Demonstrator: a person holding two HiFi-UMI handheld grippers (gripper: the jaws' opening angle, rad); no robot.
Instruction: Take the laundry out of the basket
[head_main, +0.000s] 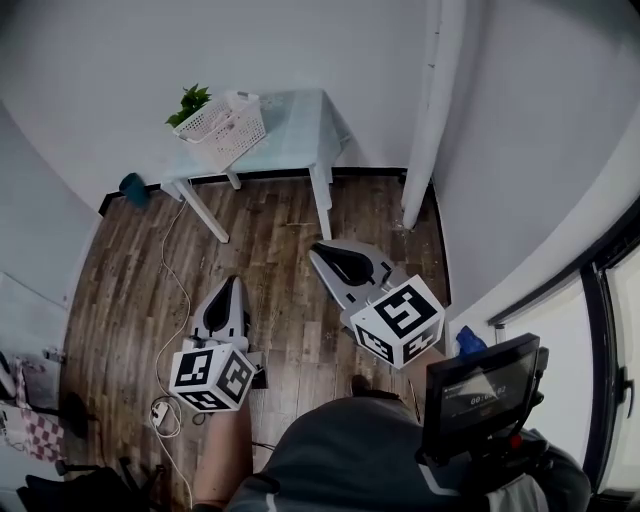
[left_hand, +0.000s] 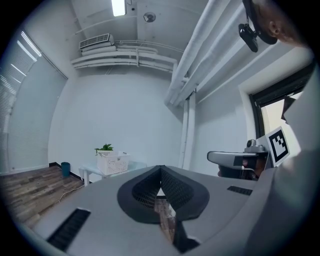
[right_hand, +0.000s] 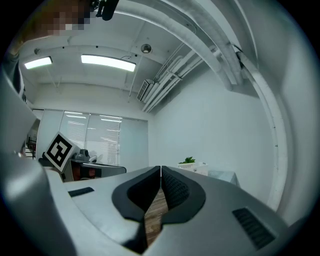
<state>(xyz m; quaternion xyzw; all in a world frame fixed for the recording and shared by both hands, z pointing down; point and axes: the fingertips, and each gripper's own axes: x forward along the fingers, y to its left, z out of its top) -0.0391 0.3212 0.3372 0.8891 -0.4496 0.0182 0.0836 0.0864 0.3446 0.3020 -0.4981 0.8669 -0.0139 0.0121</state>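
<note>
A white lattice laundry basket (head_main: 228, 125) stands on a small pale table (head_main: 290, 130) against the far wall, with a green plant (head_main: 188, 103) behind it. I cannot make out what is inside the basket. My left gripper (head_main: 229, 285) and right gripper (head_main: 322, 250) hover over the wooden floor, well short of the table, both shut and empty. In the left gripper view the basket (left_hand: 112, 162) is small and far beyond the closed tips of the left gripper (left_hand: 160, 168). In the right gripper view the plant (right_hand: 188, 160) and the table (right_hand: 222, 175) show past the shut right gripper (right_hand: 160, 169).
A white pipe column (head_main: 425, 120) rises right of the table. A cable (head_main: 175, 290) runs across the floor to a power strip (head_main: 160, 410) at the left. A teal bin (head_main: 132, 188) sits by the left wall. A screen device (head_main: 480, 395) hangs at the person's right side.
</note>
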